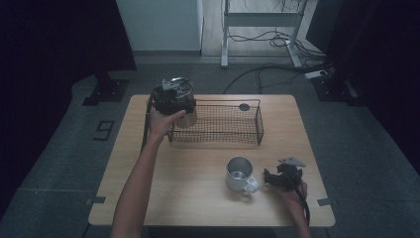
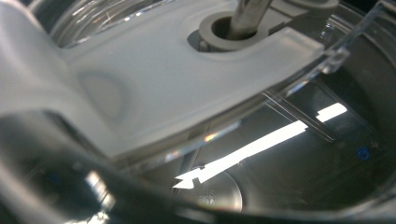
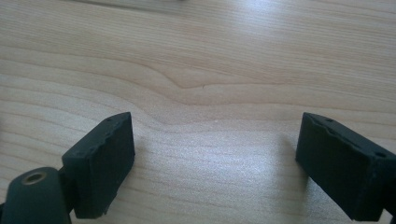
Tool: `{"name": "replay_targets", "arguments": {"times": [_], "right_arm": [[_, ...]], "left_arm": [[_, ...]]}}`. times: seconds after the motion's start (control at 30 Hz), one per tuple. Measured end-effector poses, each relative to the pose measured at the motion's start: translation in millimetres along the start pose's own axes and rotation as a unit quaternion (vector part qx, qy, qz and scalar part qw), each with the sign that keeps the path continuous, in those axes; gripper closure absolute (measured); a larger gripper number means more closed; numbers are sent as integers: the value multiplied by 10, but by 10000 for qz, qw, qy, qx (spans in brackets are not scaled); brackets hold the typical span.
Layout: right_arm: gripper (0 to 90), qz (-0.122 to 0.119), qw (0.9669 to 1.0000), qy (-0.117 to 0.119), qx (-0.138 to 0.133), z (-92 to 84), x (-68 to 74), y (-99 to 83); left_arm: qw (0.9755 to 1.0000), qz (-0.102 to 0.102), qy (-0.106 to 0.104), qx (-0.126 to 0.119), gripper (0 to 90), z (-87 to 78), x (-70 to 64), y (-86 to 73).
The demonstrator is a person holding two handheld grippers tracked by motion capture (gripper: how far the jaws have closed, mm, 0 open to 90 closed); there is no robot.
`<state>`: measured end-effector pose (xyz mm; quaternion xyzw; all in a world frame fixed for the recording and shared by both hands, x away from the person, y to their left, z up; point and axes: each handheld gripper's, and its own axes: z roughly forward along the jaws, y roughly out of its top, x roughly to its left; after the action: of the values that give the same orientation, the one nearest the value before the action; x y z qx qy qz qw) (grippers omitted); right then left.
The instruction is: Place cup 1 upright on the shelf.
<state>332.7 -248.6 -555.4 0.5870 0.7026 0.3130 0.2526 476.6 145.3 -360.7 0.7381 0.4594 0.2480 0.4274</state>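
So the left gripper [image 1: 174, 99] is up at the near-left corner of the wire basket [image 1: 255, 126], carrying a clear jar [image 1: 186, 115] with a metal bottom; my guess is it's being lowered into the basket, since it hangs right over that corner. From the left gripper view you're staring straight down into the jar: pale plastic lid piece [image 2: 154, 88] and a metal stem [image 2: 247, 14] right in front of the lens, shiny base below; the jaws themselves are lost behind all that, but the jar's clearly off the table, so I'd say they're pinching its rim or lid.

The right gripper [image 1: 270, 177] is parked low on the table [image 1: 198, 198], just beside the steel mug [image 1: 239, 173], near its handle; its fingers [image 3: 100, 163] are spread wide with nothing but bare wood between them, touching nothing; probably waiting to grab the mug next.
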Motion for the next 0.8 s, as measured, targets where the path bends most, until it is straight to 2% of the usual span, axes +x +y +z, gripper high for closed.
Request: {"name": "replay_targets", "arguments": {"times": [0.33,0.8], "right_arm": [[112,1,10000,1,-1,0,0,0],[112,-1,10000,0,-1,0,0,0]], "left_arm": [[9999,115,65,90,41,146,-56,47],[9999,111,-3,90,41,297,-133,58]]}}
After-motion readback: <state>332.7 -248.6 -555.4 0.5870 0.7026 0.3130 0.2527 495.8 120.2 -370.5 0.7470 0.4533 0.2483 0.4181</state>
